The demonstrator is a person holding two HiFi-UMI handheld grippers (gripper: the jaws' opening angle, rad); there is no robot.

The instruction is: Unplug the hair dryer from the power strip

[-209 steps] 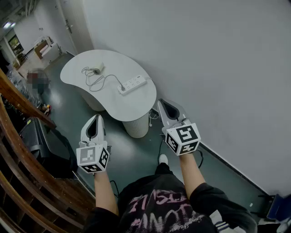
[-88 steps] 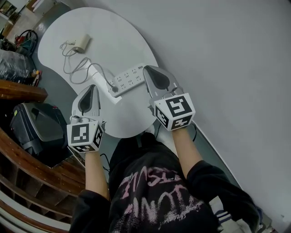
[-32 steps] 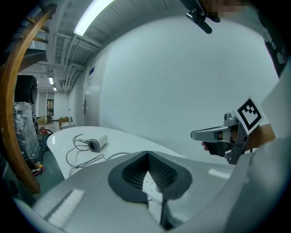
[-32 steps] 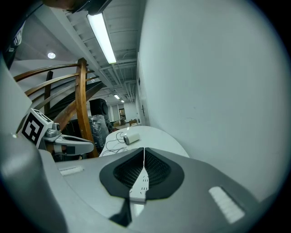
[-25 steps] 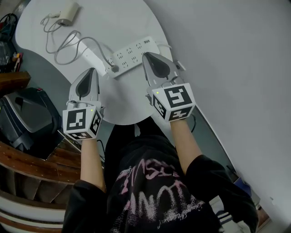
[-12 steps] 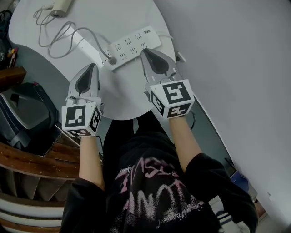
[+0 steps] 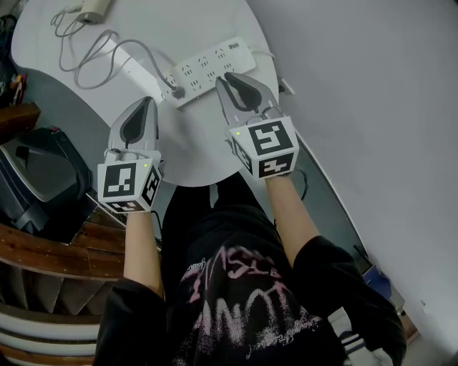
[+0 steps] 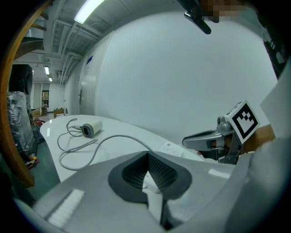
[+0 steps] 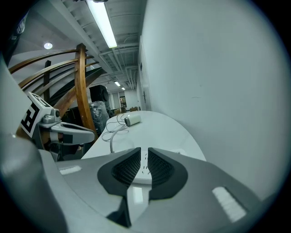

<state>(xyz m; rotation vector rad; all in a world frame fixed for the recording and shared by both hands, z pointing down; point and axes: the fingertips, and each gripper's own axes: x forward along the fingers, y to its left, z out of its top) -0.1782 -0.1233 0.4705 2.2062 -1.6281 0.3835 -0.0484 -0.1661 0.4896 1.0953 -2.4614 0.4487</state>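
Table (image 7: 187, 146): smooth, glossy white top with a rounded kidney outline, set against a plain matte wall (image 7: 358, 93). Power strip (image 7: 212, 65): long flat white plastic bar with rows of sockets, lying slantwise near the wall-side edge. Plug (image 7: 176, 92) was seated in the strip's left end. From it a thin grey cord (image 7: 136, 51) ran in loose loops across the top to the hair dryer (image 7: 92, 8), a short, rounded white barrel lying on its side at the far end, well apart from both tools. Left gripper (image 7: 148, 101): grey shells with dark ribbed pads, tips pressed together, nothing between them. It hovered over the near part of the table, short of the plug. Right gripper (image 7: 223, 77): pads parted by a narrow slit only, nothing gripped. The strip showed through the slit in the right gripper view (image 9: 142, 157). Its tip lay at the strip's near edge in the head view; contact could not be judged. Against the frame half a second earlier, the right gripper had advanced slightly toward the strip and its marker cube sat higher in the picture. The left gripper, plug, cord and dryer were about unchanged. Eight seconds earlier the person had stood well back from the table.
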